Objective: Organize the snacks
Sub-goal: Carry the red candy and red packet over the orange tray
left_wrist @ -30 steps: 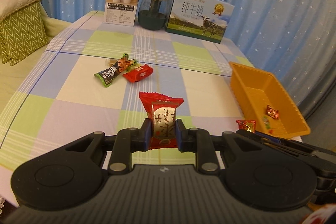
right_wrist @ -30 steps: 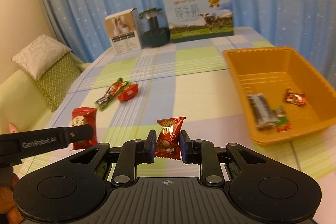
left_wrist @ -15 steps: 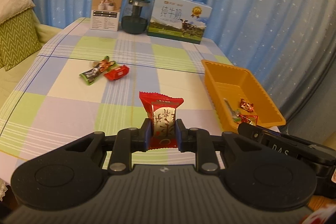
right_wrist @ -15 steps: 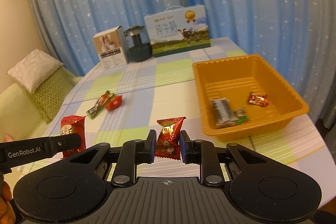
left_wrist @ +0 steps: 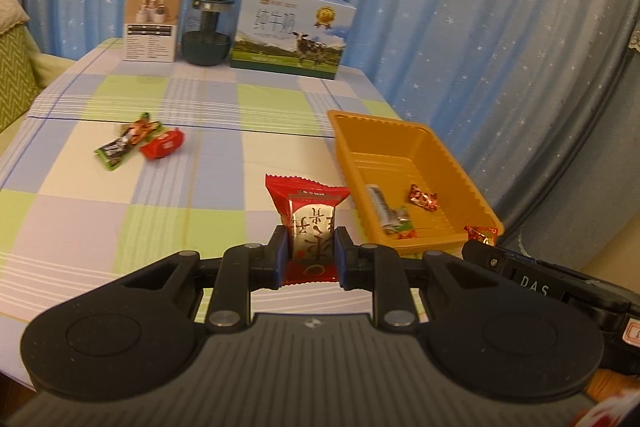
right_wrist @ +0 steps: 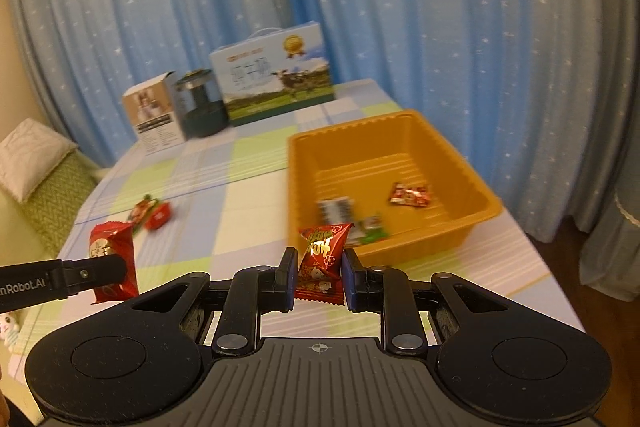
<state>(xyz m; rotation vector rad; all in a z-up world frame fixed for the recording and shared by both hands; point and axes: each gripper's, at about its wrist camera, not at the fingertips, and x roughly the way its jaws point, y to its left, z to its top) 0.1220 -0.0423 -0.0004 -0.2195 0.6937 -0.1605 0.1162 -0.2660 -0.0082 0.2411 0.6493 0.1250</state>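
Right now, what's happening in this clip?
A person is sorting snacks with two handheld tools. The left tool is shut on a red-and-white wrapped snack pack; the right tool grips a small red foil candy. The orange plastic tray already holds a few pieces. Two snacks remain on the checked tablecloth.

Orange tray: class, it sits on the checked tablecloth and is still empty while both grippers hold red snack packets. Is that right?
Not quite. The orange tray is not empty: the right wrist view shows several wrapped snacks already inside. The rest stands.
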